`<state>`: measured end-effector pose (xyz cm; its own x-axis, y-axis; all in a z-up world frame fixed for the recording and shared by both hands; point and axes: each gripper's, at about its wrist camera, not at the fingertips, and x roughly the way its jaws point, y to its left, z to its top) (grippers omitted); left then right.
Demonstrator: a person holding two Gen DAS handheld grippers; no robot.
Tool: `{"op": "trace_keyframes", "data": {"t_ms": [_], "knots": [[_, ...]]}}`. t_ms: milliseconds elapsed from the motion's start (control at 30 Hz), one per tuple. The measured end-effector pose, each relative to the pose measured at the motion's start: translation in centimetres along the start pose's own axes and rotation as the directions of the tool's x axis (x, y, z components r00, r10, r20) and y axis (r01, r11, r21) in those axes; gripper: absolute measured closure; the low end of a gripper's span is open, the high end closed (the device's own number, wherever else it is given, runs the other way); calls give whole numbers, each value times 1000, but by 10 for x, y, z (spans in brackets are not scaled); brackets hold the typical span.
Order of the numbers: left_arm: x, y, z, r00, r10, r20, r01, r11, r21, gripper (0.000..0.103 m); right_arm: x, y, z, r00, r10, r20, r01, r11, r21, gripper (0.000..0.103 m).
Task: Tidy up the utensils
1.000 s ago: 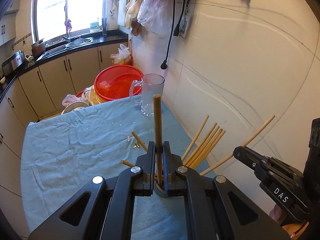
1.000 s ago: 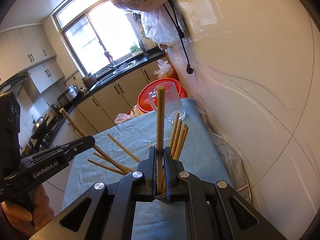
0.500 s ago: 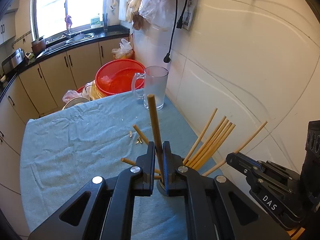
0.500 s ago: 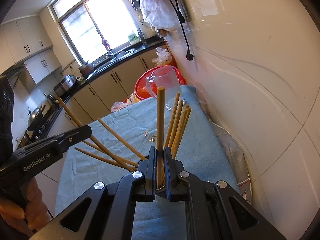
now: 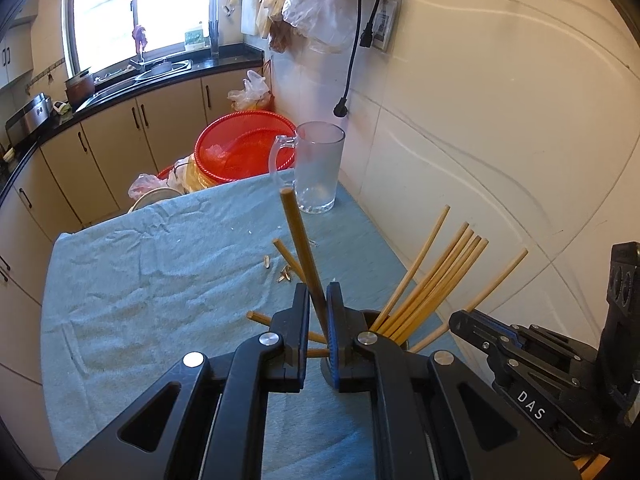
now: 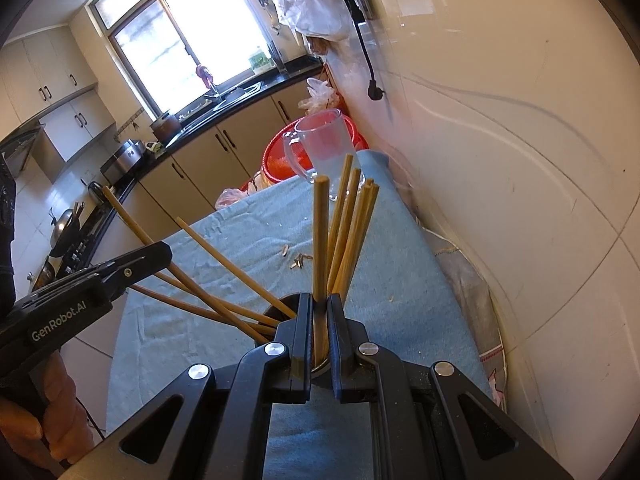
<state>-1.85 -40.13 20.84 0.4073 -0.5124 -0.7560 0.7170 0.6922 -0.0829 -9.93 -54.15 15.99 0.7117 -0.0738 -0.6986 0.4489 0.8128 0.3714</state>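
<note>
Compared with a second ago, the chopstick in the left gripper (image 5: 318, 300) has tipped from upright to leaning left, and the right gripper (image 6: 319, 312) has come lower over the holder, so its chopstick now sits deeper among the others. Both pairs of jaws are pressed together, each pinching one chopstick: the left chopstick (image 5: 300, 240) slants up toward the glass mug (image 5: 318, 168); the right chopstick (image 6: 320, 232) stands nearly upright, its lower end inside the dark holder (image 6: 280, 308). The holder stands on the blue cloth (image 5: 140, 280) covering the tabletop, near the wall-side edge. Count in the holder, right wrist view: a tight bundle of about five sticks (image 6: 352, 220) leaning toward the wall, and about four more fanned toward the open edge of the tabletop; the exact number is hard to tell where they overlap. One mug, at the far wall-side corner. A few small husk-like scraps (image 6: 298, 262) lie mid-cloth. One red basket (image 5: 244, 148) sits beyond the far edge.
</note>
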Motion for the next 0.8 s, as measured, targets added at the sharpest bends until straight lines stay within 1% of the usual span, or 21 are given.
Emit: {"op": "trace_keyframes", "data": {"t_ms": [467,700,733,767,800], "knots": [[4,2,-1,1000,18,-3,-18,1000,-4,93,11,2,4,1000,-24,1,24,1000,-11,95],[5,8,1,999,34,11,-34,999,-20,91,10,1,10,1000,-12,9,12,1000,2,94],[4,9,1,999,33,15,-33,999,-23,86,8,1,11,1000,-14,18,14,1000,2,94],[3,10,1,999,38,21,-37,999,-27,82,5,1,14,999,-17,28,17,1000,1,91],[2,10,1,999,41,26,-41,999,-31,74,3,1,15,999,-17,35,17,1000,1,87]]}}
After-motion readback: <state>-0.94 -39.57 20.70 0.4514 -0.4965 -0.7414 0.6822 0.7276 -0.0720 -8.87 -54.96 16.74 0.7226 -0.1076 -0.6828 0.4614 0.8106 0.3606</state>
